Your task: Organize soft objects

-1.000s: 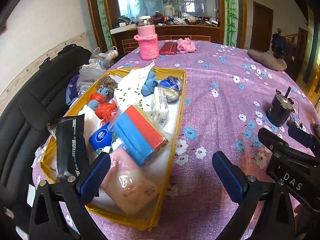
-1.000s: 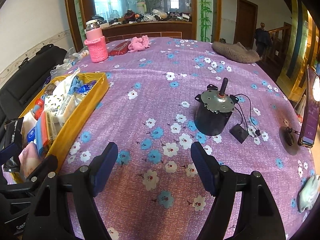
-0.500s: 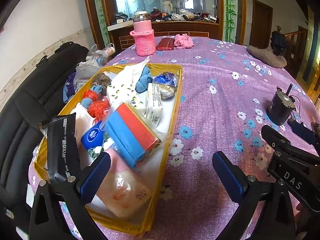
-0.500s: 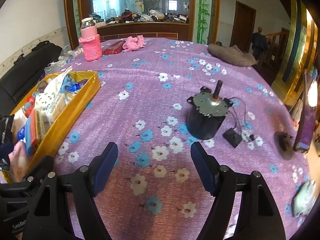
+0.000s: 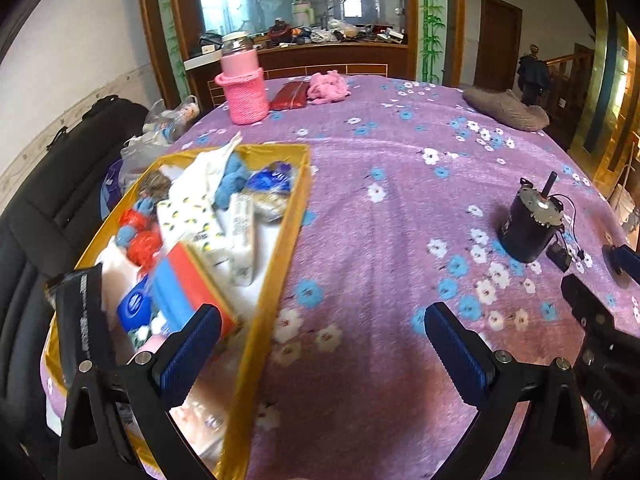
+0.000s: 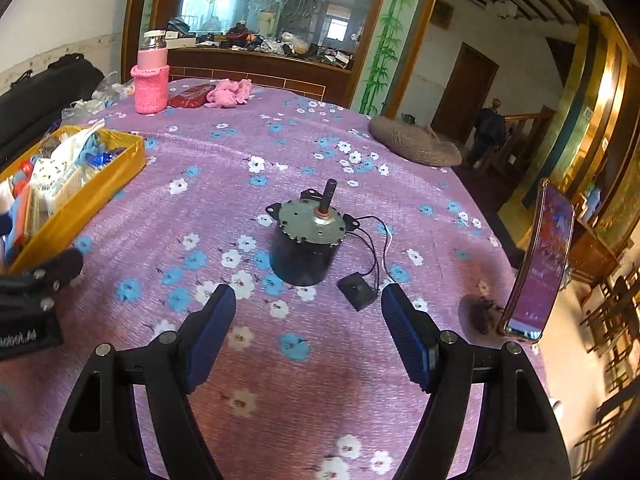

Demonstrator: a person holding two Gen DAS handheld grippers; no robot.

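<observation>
A yellow tray [image 5: 294,216] at the table's left holds several soft packs, among them a red and blue pack [image 5: 188,284] and tissue packs [image 5: 192,220]; it also shows in the right wrist view [image 6: 92,196]. My left gripper [image 5: 320,344] is open and empty, its left finger over the tray's near right edge. My right gripper [image 6: 308,332] is open and empty above the purple cloth, just in front of a black motor [image 6: 306,240]. A pink fluffy piece [image 5: 328,86] and a grey slipper [image 5: 504,108] lie at the far side.
A pink bottle in a knitted sleeve [image 5: 242,88] and a red pouch [image 5: 290,96] stand at the back. The motor [image 5: 530,224] has wires to a small black box [image 6: 358,292]. A phone [image 6: 540,260] stands upright at the right edge. A black sofa [image 5: 48,184] lies left of the table.
Both grippers have swung to the right. The tray has slid left in both views and the motor now sits centred before my right gripper. Both stay open and empty.
</observation>
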